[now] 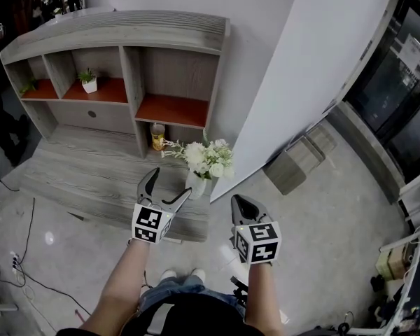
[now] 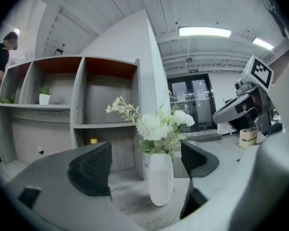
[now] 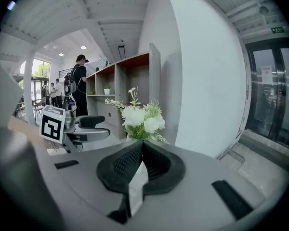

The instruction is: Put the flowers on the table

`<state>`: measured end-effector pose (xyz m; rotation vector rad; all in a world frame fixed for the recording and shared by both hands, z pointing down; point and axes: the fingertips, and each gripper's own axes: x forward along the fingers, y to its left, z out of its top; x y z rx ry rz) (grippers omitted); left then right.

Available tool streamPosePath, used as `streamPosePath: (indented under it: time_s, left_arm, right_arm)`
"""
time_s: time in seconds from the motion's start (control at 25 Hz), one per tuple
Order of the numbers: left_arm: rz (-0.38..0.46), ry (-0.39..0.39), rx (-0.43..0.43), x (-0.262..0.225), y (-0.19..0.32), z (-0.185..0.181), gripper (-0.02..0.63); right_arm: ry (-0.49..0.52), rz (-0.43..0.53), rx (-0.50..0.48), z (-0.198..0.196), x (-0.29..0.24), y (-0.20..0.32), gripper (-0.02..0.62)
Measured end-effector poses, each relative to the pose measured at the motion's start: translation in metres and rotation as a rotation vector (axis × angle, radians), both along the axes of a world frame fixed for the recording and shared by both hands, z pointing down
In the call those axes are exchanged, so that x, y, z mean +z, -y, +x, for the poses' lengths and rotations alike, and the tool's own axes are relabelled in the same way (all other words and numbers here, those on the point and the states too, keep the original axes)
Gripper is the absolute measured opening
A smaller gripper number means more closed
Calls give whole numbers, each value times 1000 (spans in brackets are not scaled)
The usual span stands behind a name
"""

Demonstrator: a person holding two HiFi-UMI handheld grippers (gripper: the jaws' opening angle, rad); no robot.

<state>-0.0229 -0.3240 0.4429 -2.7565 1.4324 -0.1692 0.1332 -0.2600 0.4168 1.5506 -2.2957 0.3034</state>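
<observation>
Shelving (image 1: 119,54) of grey wood stands at the left, with a low table (image 1: 91,177) at its foot. The left gripper (image 1: 171,183) hovers over the table's right end, jaws wide apart. The white vase (image 1: 195,185) of flowers (image 1: 208,158) stands upright on the table in line with that gap, touching neither pad. The right gripper (image 1: 243,200), just right of the vase, has its jaws pressed together on nothing.

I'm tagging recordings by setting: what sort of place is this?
Probably an office or lab-style commercial interior, not a home: glass double doors, strip ceiling lights, and loose cables on the polished floor beside a grey shelf unit.
</observation>
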Motion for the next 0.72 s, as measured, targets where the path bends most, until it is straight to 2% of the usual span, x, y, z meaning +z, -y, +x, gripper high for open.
streamPosePath:
  time_s: [0.28,0.44,0.56,0.72]
  left_arm:
    - [61,-14,-32,-33,-5,-12,416]
    - [85,-49,-72,-50,-8,-24,391]
    - [97,-39,-112,-59,-8,-35,326]
    - [149,-13,-170,-75,-7,-50,167]
  right_arm:
    - [-23,49,12,7,-23,4,15]
    - [-8,86,19,8,-39,7,15]
    - [54,122,27,6,-51,10,15]
    - [45,185,65,9,-64,13,15]
